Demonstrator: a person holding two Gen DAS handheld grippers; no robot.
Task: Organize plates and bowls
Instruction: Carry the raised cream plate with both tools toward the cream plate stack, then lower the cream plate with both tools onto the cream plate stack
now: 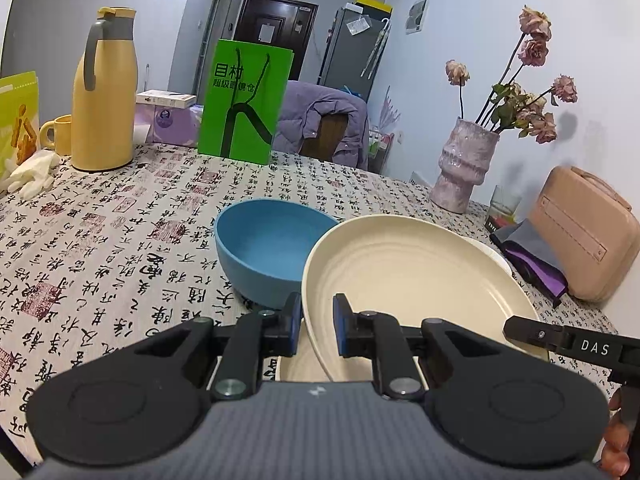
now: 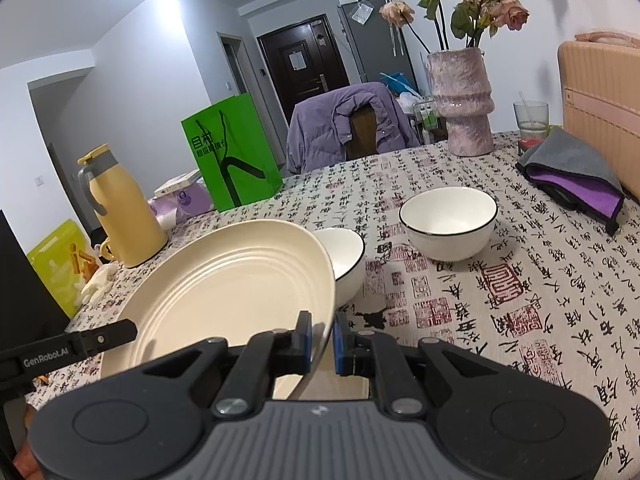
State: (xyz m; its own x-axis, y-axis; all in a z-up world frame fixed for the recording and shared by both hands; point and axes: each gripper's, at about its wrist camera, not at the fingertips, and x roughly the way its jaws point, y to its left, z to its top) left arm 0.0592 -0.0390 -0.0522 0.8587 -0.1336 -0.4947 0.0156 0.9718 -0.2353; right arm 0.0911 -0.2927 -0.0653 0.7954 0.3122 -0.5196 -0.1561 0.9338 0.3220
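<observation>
Right wrist: cream plate [image 2: 236, 280] rim pinched, apparently, between right tongs [image 2: 321, 338].

The green paper bag [image 1: 244, 100] carries large dark characters "目村", with a smaller line beneath too blurred to read. "DAS" stands white on the right gripper's black arm [image 1: 576, 340]; "GenRobot.AI" on the left gripper's arm [image 2: 52, 356]. The tablecloth [image 1: 120, 240] bears printed calligraphy and red seals.

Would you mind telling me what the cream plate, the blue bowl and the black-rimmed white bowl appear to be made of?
Cream plate: matte, faintly speckled, with moulded rings; probably wheat-straw plastic or melamine, though matte ceramic is possible.
Blue bowl: the same dull, even finish with no glare; likely the same plastic.
Black-rimmed white bowl: glossy with soft highlights and a thin painted rim; looks like glazed ceramic.
</observation>
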